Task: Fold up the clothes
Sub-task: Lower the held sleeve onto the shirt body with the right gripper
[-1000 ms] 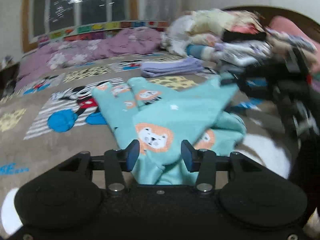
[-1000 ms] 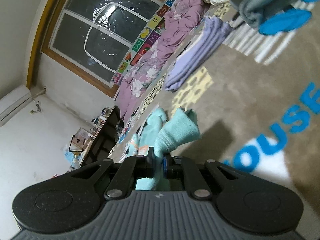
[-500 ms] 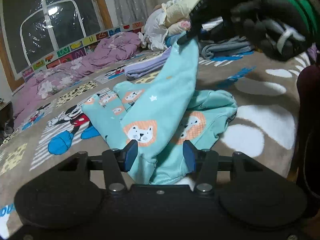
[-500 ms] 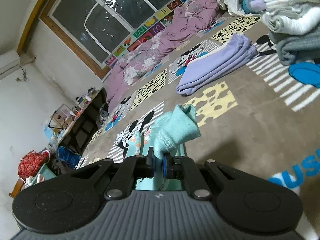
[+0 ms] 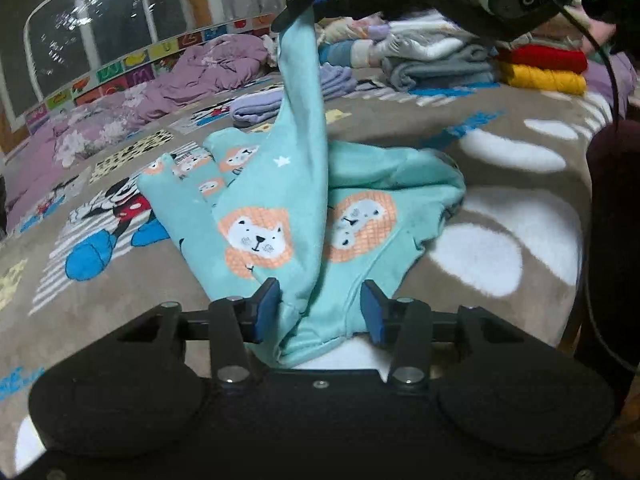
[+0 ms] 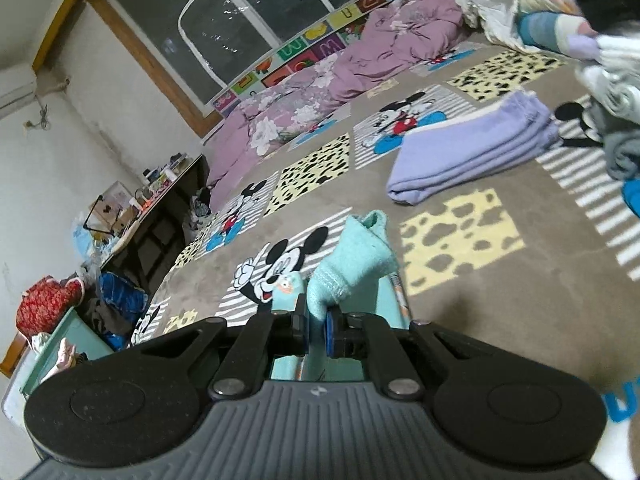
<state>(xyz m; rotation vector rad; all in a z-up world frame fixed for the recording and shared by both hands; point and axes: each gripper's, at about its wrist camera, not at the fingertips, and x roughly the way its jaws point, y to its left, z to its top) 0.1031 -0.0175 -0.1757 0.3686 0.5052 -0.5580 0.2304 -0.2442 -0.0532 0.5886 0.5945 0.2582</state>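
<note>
Teal lion-print garment (image 5: 304, 216) is being lifted by its cuff in the right gripper (image 6: 316, 330), fingers pinching it; the left gripper (image 5: 320, 310), fingers spread wide, is holding nothing and needs to close on the near hem.

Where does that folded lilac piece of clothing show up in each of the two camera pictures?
Left wrist view: the folded lilac garment lies far back, left of centre, behind the raised teal sleeve.
Right wrist view: the folded lilac garment lies upper right on the blanket, past the cheese-print patch.
Shared landmark: the purple floral quilt under the window sits behind it in both.
</note>
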